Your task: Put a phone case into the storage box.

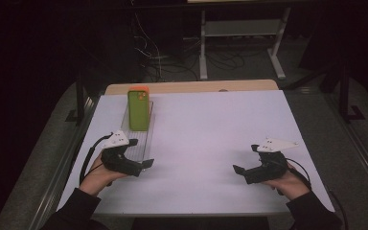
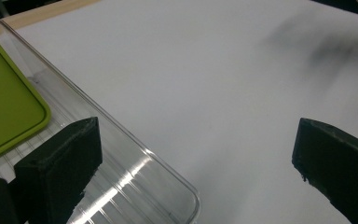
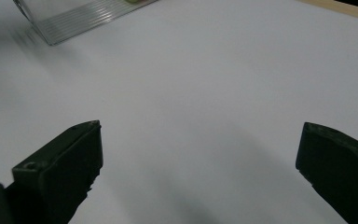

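A green phone case (image 1: 139, 111) rests in the far part of a clear ribbed tray (image 1: 143, 143) at the table's left, with an orange edge (image 1: 142, 89) showing behind its top. My left gripper (image 1: 142, 152) is open at the tray's near end. In the left gripper view its left jaw hangs over the tray (image 2: 158, 158), the right jaw over bare white sheet, and the green case (image 2: 4, 107) is at far left. My right gripper (image 1: 245, 158) stands open at the right, nothing between its jaws; in the right gripper view the tray's corner (image 3: 74, 18) lies far off.
A white sheet (image 1: 211, 129) covers the table, and a wooden strip (image 1: 196, 86) shows along its far edge. Beyond the table are floor cables and a white metal frame (image 1: 239, 28). Dark rails run along both sides.
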Available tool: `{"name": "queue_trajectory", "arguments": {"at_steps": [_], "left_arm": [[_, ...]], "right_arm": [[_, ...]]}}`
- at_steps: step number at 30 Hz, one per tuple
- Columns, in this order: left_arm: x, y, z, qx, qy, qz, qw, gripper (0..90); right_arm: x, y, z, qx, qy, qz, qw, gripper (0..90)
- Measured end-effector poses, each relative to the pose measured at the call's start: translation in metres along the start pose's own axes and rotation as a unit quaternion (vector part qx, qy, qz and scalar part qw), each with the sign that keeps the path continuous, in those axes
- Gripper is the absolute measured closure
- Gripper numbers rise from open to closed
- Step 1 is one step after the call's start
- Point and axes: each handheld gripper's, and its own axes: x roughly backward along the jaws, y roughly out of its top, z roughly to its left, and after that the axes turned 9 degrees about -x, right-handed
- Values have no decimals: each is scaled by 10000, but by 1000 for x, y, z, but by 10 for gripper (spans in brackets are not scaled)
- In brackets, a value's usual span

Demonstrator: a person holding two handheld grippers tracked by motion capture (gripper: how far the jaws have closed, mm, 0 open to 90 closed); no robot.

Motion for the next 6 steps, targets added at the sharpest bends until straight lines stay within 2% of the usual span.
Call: {"name": "queue_trajectory", "arguments": {"at_steps": [6], "left_arm": [[1,-1,-3,-1,-39,17,10000,9]], "right_arm": [[1,1,-1,17,-1,-32,10000,0]]}}
